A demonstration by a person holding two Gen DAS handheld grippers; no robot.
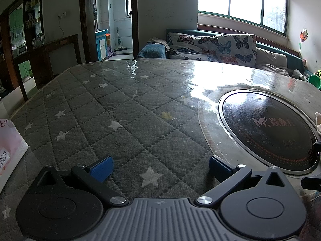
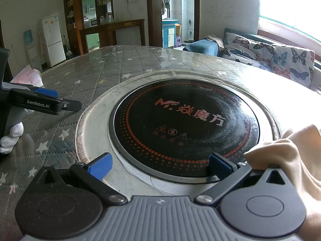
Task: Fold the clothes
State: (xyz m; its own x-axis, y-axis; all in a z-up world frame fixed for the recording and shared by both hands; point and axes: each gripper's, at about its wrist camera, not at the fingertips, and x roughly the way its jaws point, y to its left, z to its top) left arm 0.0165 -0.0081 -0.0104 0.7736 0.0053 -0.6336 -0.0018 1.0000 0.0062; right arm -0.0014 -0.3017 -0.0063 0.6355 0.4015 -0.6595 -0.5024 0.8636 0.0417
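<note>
A cream-coloured garment (image 2: 297, 156) lies bunched at the right edge of the right wrist view, just right of my right gripper (image 2: 160, 167). That gripper is open, its blue pads wide apart over the near rim of a round black cooktop (image 2: 186, 128), nothing between them. A sliver of the garment (image 1: 318, 122) shows at the far right of the left wrist view. My left gripper (image 1: 161, 167) is open and empty above the quilted star-patterned table cover (image 1: 112, 108). The same left gripper (image 2: 54, 98) appears from the side in the right wrist view, held by a white-gloved hand (image 2: 10, 138).
The cooktop (image 1: 268, 130) is set into the table under a glossy clear sheet. A pink-and-white packet (image 1: 10, 148) lies at the table's left edge. Behind the table are a sofa with butterfly cushions (image 1: 216, 46), a wooden cabinet (image 1: 50, 52) and a doorway.
</note>
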